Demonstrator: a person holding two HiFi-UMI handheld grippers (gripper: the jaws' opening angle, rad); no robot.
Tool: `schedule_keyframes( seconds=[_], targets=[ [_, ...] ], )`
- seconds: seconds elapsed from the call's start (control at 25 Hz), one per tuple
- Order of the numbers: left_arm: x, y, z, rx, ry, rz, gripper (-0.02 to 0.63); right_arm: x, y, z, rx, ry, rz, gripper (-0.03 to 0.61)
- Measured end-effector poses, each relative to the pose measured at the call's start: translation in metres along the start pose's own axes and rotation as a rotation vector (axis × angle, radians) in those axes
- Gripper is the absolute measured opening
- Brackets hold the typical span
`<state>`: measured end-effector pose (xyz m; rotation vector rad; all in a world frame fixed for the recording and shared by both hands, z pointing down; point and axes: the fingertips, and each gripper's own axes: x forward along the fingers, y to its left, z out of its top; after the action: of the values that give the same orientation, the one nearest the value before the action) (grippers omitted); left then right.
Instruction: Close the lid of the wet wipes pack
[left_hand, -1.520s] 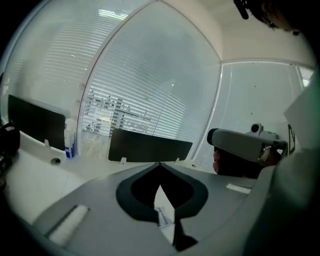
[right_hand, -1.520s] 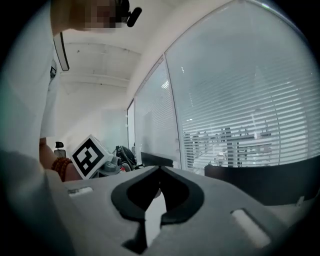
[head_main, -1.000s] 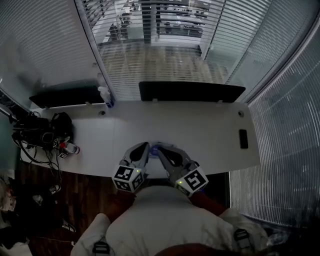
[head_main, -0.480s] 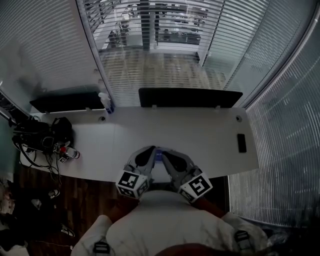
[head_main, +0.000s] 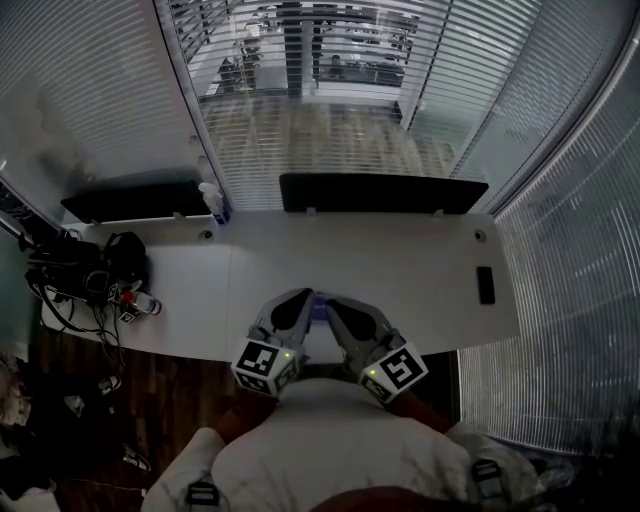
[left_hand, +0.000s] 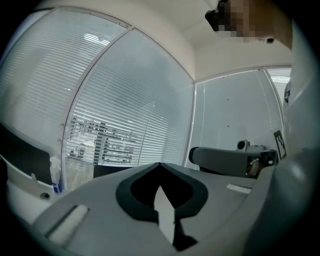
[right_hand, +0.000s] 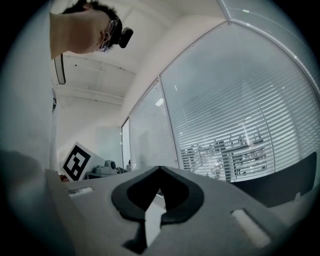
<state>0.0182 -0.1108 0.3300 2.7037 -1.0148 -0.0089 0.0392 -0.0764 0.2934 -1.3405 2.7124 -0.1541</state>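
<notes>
Head view shows both tongs at the 6 o'clock edge of the white tabletop (head_main: 420, 270), close to the person's body. The left tongs (head_main: 305, 300) and the right tongs (head_main: 326, 303) lean in toward each other so that their tips nearly meet. The wet wipes pack (head_main: 317, 306) shows only as a small bluish-white patch right between those tips; whether its lid is up or down cannot be told.

Left gripper view has the left tongs (left_hand: 160, 165) brought together at the tips with nothing gripped, and only a pale sliver shows through the slit lower down. Right gripper view shows the same for the right tongs (right_hand: 159, 169): tips together, nothing between them.

A long dark panel (head_main: 382, 190) stands along the 12 o'clock edge of the tabletop. A white bottle (head_main: 211, 193) stands at 11 o'clock from the tongs. A tangle of black cables (head_main: 80, 275) sits at 9 o'clock, and a small black slab (head_main: 486, 285) lies at 3 o'clock, well apart from the pack.
</notes>
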Motion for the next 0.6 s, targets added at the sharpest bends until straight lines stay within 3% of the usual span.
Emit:
schedule_keyframes(
  seconds=[0.6],
  targets=[
    [0.0011, -0.0016, 0.0040, -0.004, -0.002, -0.015, 0.002, 0.0008, -0.0017, 0.0025, -0.014, 0.000, -0.013, 0.000]
  ],
)
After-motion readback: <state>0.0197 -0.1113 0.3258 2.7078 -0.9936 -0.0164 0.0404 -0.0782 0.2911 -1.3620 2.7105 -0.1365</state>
